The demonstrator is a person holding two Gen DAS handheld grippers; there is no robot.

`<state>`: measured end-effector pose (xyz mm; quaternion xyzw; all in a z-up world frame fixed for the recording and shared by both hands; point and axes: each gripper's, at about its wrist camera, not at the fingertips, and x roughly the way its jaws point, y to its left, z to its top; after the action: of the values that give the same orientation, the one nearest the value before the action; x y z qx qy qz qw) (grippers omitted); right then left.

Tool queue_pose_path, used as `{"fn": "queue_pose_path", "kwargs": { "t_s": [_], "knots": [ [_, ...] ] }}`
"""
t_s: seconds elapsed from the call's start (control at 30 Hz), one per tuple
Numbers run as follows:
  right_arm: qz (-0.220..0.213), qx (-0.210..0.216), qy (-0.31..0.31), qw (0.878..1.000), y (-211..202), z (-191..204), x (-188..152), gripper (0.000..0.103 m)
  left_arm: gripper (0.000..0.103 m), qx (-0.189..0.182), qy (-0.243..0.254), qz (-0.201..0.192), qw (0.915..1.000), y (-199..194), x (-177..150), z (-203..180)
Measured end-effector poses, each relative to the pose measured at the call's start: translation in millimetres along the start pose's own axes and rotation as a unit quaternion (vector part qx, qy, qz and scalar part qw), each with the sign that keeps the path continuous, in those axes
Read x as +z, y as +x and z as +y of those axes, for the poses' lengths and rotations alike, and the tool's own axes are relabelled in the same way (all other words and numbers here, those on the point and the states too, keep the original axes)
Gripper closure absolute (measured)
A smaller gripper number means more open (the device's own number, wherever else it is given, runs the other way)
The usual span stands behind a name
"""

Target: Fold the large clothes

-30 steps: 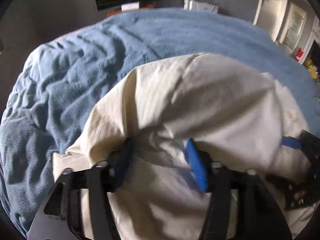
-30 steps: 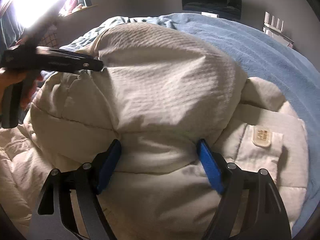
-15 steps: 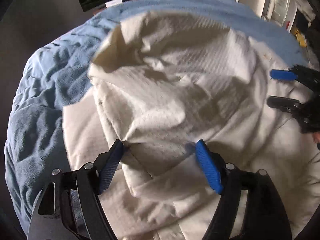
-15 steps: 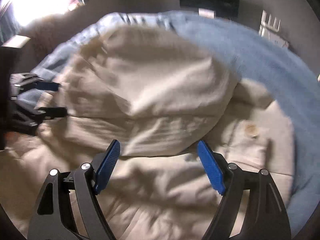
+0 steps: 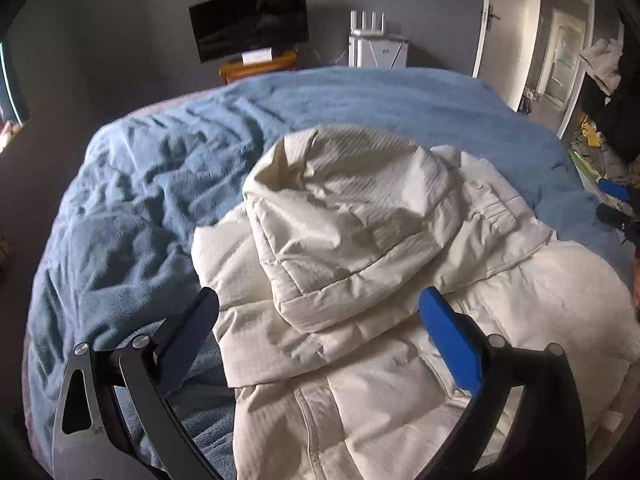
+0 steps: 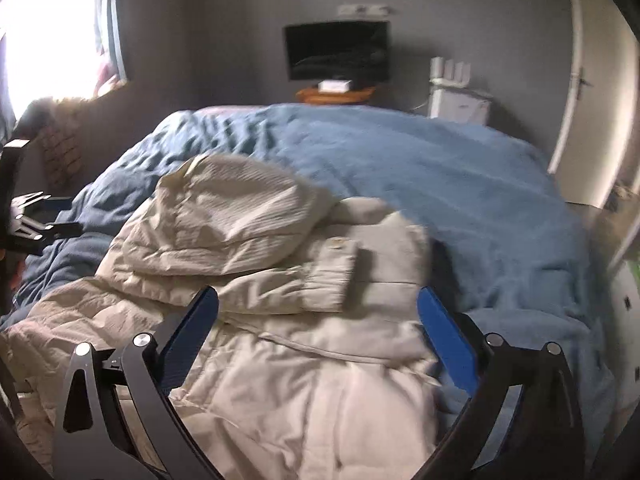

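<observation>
Jacket (image 5: 360, 240) now released (folded flat)

Jacket (image 5: 360, 240): cream/off-white all over, quilted; hood panel shows a fine ribbed stripe texture, small tan label patch near the cuff. Blanket (image 5: 140, 200) on the bed: plain mid-blue, fuzzy, darker blue-grey in the creases. Left gripper (image 5: 320, 320): black frame, silver bolts, bright blue pads. Right gripper (image 6: 318, 320): same scheme, black with blue pads. Wall (image 5: 120, 20): flat dark grey. TV (image 5: 250, 20): black screen. Stand under it (image 5: 260, 66): orange-brown wood. Door (image 5: 482, 20): white. Cabinet (image 5: 378, 52): white.
</observation>
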<state>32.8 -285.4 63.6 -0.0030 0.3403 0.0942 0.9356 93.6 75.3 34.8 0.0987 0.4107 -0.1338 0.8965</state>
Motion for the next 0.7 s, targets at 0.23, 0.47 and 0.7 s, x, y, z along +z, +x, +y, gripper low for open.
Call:
{"fn": "queue_pose_path", "kwargs": {
  "t_s": [0.23, 0.47, 0.7],
  "knots": [
    [-0.037, -0.006, 0.043, 0.998, -41, -21, -2, 0.007, 0.007, -0.010, 0.019, 0.002, 0.9998, -10, -6, -7],
    [0.117, 0.011, 0.020, 0.993, -27, -31, -32, 0.007, 0.007, -0.018, 0.006, 0.077, 0.9968, -7, -38, 8],
    [0.200, -0.013, -0.005, 0.980, -14, -44, -70, 0.008, 0.008, -0.026, -0.004, 0.142, 0.9896, -1, -78, 27]
  ]
}}
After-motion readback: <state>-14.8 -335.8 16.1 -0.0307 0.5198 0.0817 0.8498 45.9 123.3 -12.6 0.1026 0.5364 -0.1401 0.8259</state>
